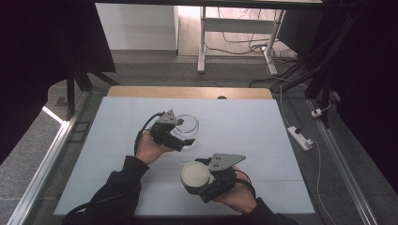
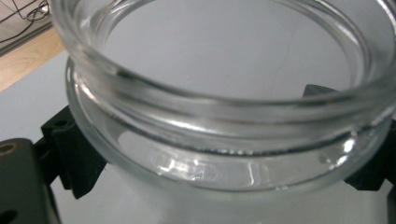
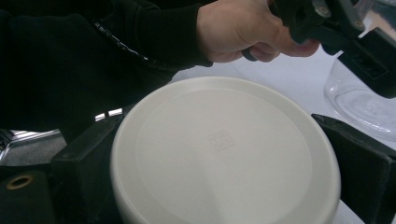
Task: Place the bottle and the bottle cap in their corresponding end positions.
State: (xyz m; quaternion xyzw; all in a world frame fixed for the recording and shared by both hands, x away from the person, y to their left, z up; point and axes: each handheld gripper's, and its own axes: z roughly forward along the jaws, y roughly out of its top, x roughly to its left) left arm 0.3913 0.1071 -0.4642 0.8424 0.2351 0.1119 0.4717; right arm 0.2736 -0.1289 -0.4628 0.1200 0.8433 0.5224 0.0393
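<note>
— Gripping the glass jar (image 1: 187, 125) near the middle of the counter (image 1: 263, 140), the left claw (image 1: 180, 140) has a jaw on each side, just under the threaded neck. Right place?

— Yes, I think so. Glass is stiff, slippery and breakable; below the rim it can't slide up.

— And the right claw (image 1: 201, 185)?

— It's clamped across the edges of the white lid (image 1: 195, 174), nearer the counter's front edge. The lid looks light and rigid, so gentle pressure should do.
</note>
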